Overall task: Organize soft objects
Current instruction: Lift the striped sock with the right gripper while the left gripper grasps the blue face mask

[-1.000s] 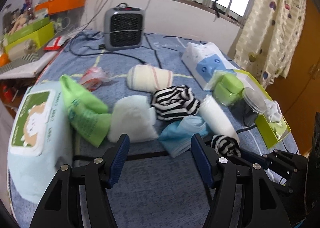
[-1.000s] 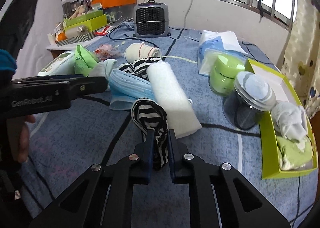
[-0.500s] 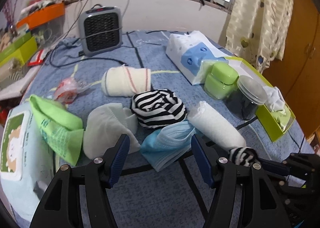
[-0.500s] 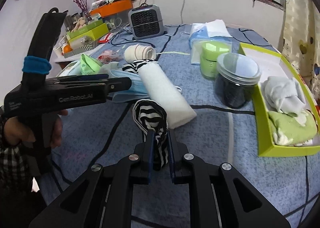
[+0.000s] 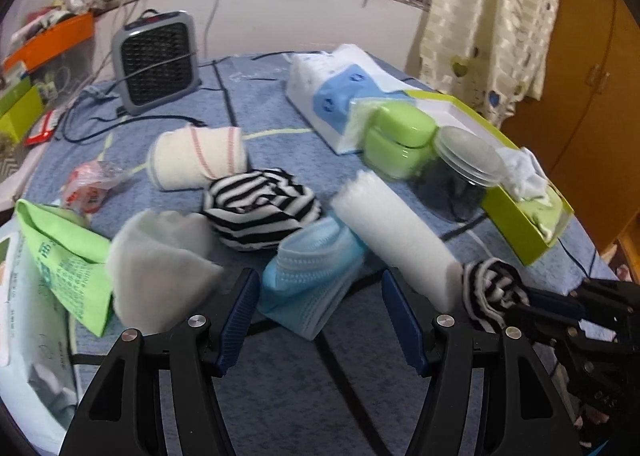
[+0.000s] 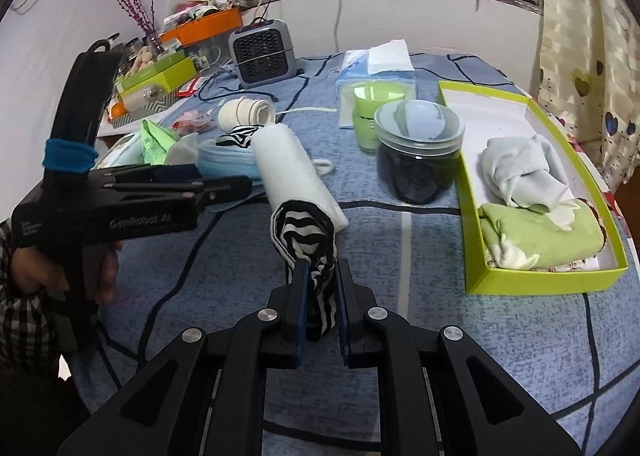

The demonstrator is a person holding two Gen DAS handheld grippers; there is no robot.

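Left wrist view: left tool [image 5: 320, 316] open, nothing between the pads, hovering over the blue face masks [image 5: 316, 284] on the bed [image 5: 280, 396]; second striped sock [image 5: 260, 208] lies behind them. Right wrist view: right tool [image 6: 320, 292] clamped on a striped sock [image 6: 306, 236], lifted beside the white roll [image 6: 292, 172]; green box [image 6: 536, 276] off to the right.

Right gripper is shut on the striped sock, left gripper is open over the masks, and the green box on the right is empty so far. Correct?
Not quite: the green box already holds a grey sock and a green cloth, as the right wrist view shows. The right gripper is shut on the striped sock; the left gripper is open over the masks.
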